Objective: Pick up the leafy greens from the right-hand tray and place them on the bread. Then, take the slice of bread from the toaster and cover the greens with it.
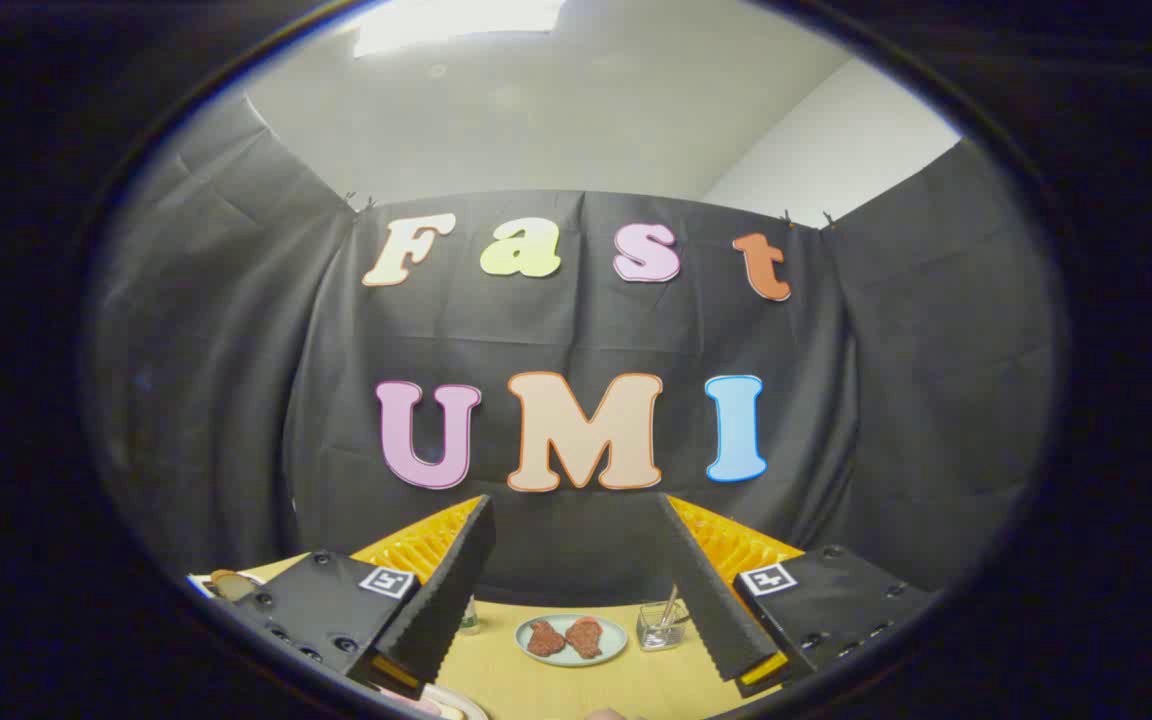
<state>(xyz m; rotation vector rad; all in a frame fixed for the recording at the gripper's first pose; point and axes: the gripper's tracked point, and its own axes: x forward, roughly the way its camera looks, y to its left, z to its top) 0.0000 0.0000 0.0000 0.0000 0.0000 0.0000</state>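
The gripper (576,590) was held up with its fingers wide apart and empty. A slice of bread (228,583) was seen beside the left finger, on the surface (536,685). A plate (570,640) with two brown pieces lay between the fingers.

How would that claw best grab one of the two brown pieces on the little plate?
Probably from above, pinching the right piece across its narrow width: both lie flat, side by side, on the plate, so a sideways approach would hit the rim. The gripper has its jaws open, the plate beyond them.
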